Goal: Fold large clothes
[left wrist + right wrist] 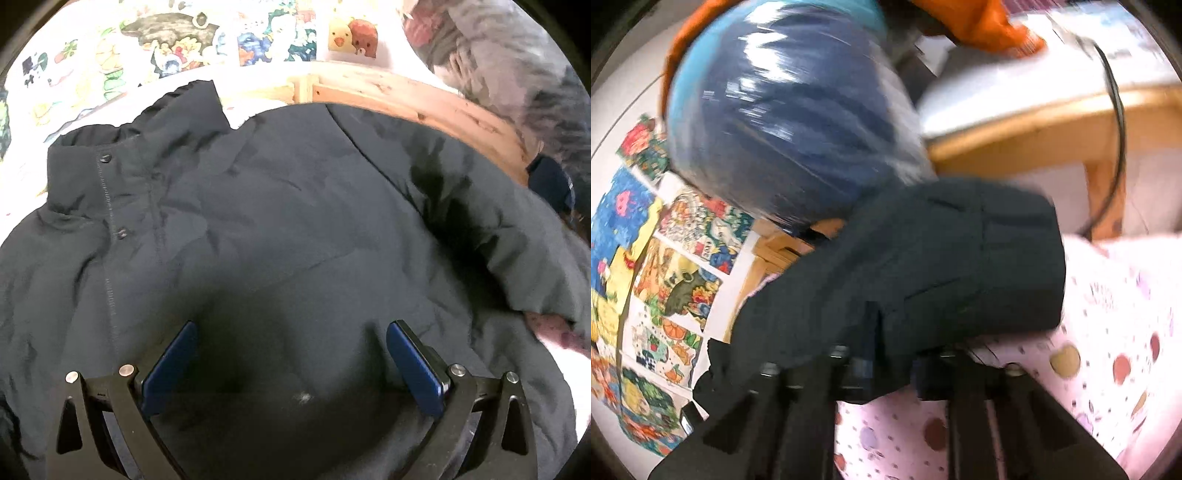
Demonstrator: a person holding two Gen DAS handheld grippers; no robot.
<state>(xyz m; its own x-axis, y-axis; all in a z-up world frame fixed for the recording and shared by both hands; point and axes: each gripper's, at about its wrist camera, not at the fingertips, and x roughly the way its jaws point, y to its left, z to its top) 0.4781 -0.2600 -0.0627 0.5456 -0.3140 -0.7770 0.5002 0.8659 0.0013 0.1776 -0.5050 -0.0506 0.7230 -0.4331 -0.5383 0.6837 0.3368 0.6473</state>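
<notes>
A bed [1108,350] with a pink spotted sheet and pale wooden frame [424,99] — a dark padded jacket [277,221] lies spread across it.

Right wrist view smeared throughout: the right gripper [886,373] has its fingertips buried under the dark jacket [923,273], so how the jaws stand there cannot be read, though cloth bunches right at them. Above the jacket a big blue wrapped bundle [786,122] is streaked with blur, its nature unreadable, and the orange cloth [990,26] beyond it is cut by the top edge. Left wrist view: jacket [258,206] runs off the left and bottom edges, hem unseen; right of it a grey blurred fabric mass [517,74] stays unidentifiable.
</notes>
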